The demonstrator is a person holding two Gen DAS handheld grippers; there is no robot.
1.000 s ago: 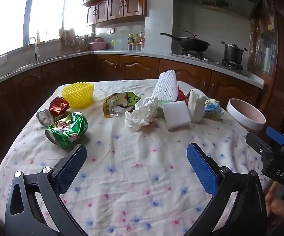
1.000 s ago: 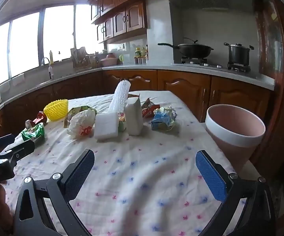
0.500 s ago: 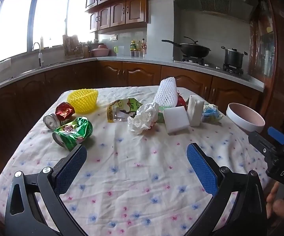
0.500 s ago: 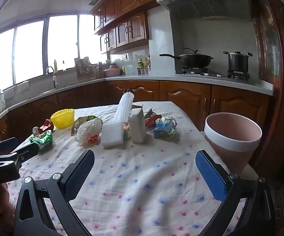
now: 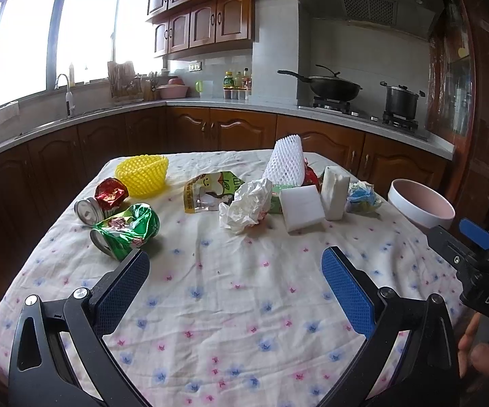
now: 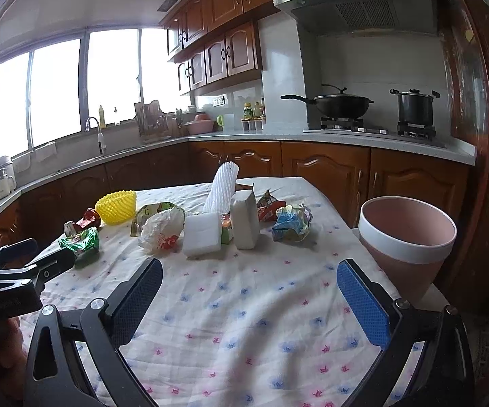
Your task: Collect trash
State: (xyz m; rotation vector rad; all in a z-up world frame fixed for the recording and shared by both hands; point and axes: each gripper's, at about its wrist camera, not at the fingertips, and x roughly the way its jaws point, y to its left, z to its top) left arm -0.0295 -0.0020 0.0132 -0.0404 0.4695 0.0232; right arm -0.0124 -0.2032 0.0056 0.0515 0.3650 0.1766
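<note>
Trash lies across the far half of a table with a floral cloth [image 5: 230, 291]: a crushed green can [image 5: 125, 229], a red can [image 5: 100, 200], a yellow foam net [image 5: 142, 174], a snack pouch [image 5: 207, 191], a crumpled white bag [image 5: 247, 205], two white sponge blocks [image 5: 302, 210], a white foam net [image 5: 286, 162] and a blue wrapper [image 5: 363, 198]. A pink bin [image 6: 407, 240] stands at the table's right edge. My left gripper [image 5: 234, 281] hangs open over the near cloth, holding nothing. My right gripper [image 6: 249, 302] is open too, with the bin just right of it.
Dark wooden cabinets and a grey counter [image 5: 244, 105] wrap around behind the table. A wok [image 5: 332, 86] and a pot [image 5: 400, 100] sit on the stove. A sink tap [image 5: 64, 91] is at the left under bright windows. A hand [image 5: 474, 352] holds the right gripper.
Both grippers have pulled back and risen a little, so the table and trash look smaller and more of the kitchen shows. Nothing on the table has moved.
</note>
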